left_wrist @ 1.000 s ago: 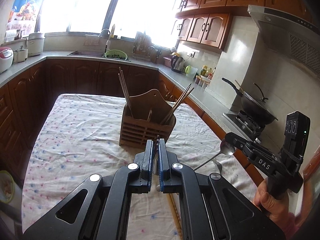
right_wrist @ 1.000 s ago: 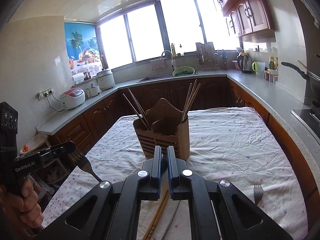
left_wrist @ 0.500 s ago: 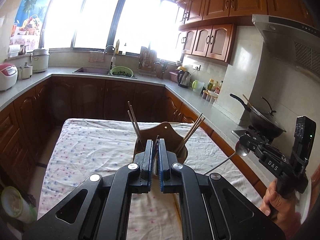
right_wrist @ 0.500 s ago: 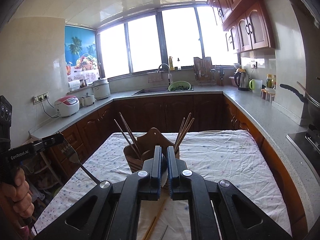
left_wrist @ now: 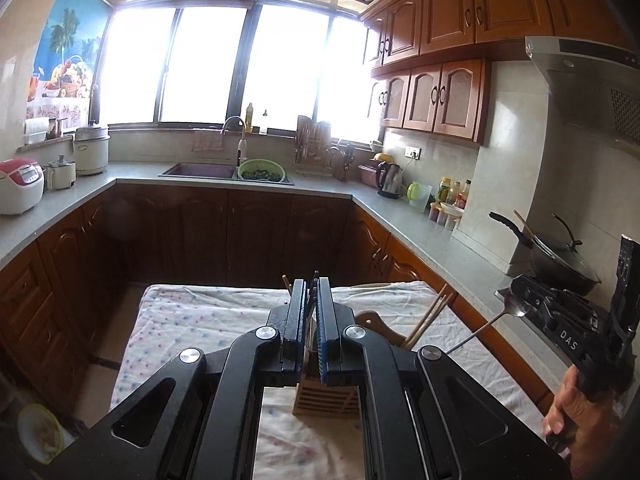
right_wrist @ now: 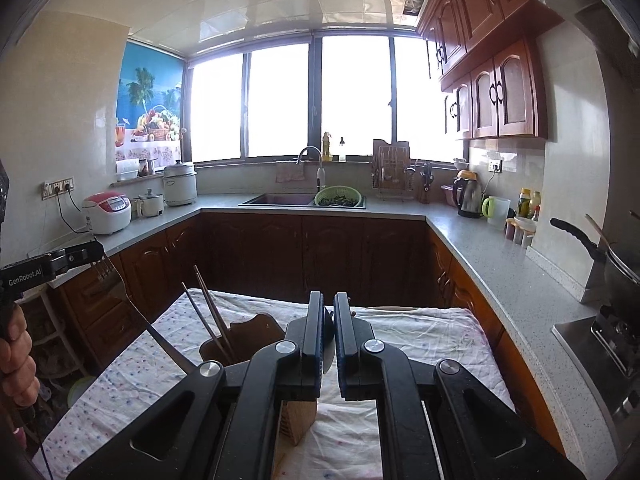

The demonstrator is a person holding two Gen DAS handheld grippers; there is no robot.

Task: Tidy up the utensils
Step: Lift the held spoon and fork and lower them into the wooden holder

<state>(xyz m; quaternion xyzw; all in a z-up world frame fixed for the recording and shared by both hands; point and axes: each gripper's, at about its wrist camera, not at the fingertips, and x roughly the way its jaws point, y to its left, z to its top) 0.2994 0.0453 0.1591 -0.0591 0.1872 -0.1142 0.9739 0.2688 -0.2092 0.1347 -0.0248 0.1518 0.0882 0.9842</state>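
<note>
A: What do your left tongs [left_wrist: 312, 312] have?

B: You hold a fork [right_wrist: 120, 294] in them. In the right wrist view the tongs [right_wrist: 96, 254] pinch the tine end, and the handle slopes down and to the right, toward the wooden utensil holder [right_wrist: 244, 336]. Your left hand [right_wrist: 16, 360] grips the handle at the left edge of that view. The fork hangs in the air off the left edge of the counter [right_wrist: 120, 392], above the flowered cloth [left_wrist: 208, 320].

A: And the holder itself?

B: It stands on the cloth near the middle of the counter, mostly hidden behind both pairs of tongs. Its slatted base [left_wrist: 326, 398] shows between your left tongs' arms. One pair of chopsticks [right_wrist: 210, 316] leans out of its left compartment, and another pair of chopsticks [left_wrist: 428, 320] leans from its right side.

A: The right tongs [right_wrist: 328, 332]?

B: They are clamped on a metal spoon [left_wrist: 516, 308]. The left wrist view shows those tongs [left_wrist: 520, 300] closed over the bowl end, with the thin handle running down and to the left toward the holder. They sit off the counter's right edge, with the wok [left_wrist: 560, 264] on the stove behind them. Your right hand [left_wrist: 576, 400] shows at the lower right.
</note>
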